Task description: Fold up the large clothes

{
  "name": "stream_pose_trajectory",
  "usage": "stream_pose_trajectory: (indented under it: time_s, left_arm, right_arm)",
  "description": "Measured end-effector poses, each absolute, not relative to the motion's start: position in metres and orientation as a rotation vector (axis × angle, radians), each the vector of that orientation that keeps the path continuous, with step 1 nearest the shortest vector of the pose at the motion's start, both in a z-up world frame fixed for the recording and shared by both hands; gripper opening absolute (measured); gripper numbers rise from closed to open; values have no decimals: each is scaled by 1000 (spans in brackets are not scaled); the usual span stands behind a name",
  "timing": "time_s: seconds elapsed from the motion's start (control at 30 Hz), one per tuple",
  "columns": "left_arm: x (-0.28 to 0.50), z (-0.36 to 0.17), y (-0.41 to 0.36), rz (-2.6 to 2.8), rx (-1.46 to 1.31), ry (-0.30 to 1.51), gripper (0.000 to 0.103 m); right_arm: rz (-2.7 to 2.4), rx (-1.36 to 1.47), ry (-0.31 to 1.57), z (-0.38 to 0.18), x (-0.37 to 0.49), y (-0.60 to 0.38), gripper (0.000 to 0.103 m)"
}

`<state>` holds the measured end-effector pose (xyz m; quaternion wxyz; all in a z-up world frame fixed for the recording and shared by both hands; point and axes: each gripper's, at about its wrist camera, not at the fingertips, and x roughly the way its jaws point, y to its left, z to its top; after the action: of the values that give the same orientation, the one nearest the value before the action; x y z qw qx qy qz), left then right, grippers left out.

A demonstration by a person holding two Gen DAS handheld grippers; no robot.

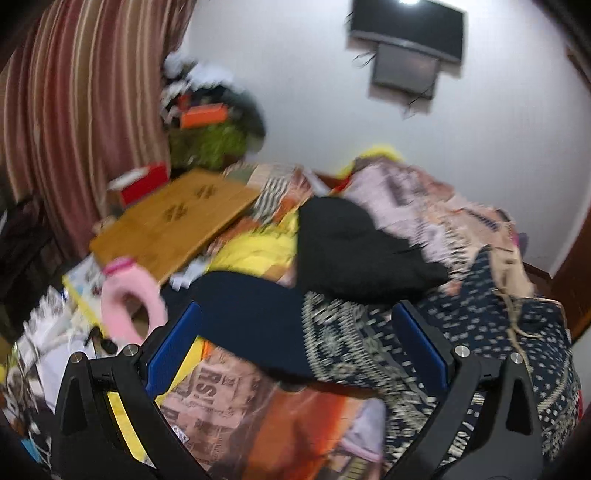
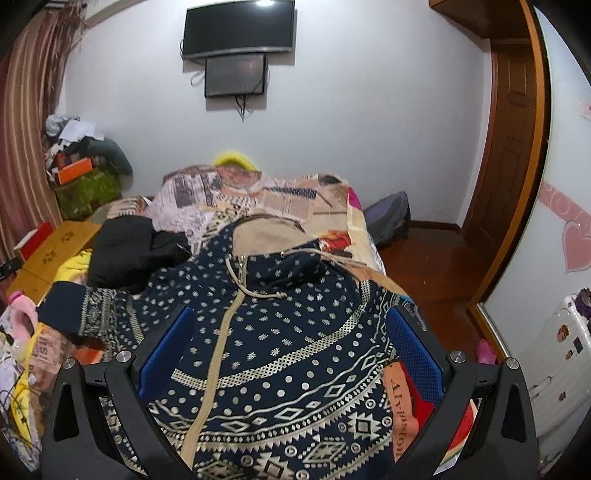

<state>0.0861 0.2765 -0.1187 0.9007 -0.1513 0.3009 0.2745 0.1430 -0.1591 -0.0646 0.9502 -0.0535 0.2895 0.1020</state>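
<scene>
The right tool point(image 2: 290, 334) hung with its blue pads spread wide above a navy patterned hooded garment point(image 2: 280, 332), gripping nothing. The left tool point(image 1: 295, 332), likewise spread and holding nothing, hovered over the garment's dark sleeve point(image 1: 251, 317). The garment lay spread across a bed point(image 2: 295, 199) covered in a newspaper-print sheet, beside a black garment point(image 2: 129, 251). A wooden lap table point(image 1: 177, 225) rested at the bed's far left; a television point(image 2: 240, 31) hung on the wall.
</scene>
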Motion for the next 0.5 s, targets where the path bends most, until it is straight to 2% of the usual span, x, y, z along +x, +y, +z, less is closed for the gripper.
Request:
stream_pose_trajectory:
  time_s: [0.2, 0.27, 0.4, 0.5]
  left_arm:
    - [96, -185, 335, 532, -545, 792, 103]
    - [96, -203, 348, 508, -631, 821, 98]
    - [96, -233, 372, 468, -802, 835, 97]
    - [100, -253, 388, 459, -902, 845, 90]
  right_arm:
    - [214, -98, 677, -85, 171, -155, 102]
    - [218, -96, 701, -92, 177, -151, 102]
    - [229, -89, 741, -103, 184, -149, 102]
    - [231, -89, 762, -108, 189, -146, 102]
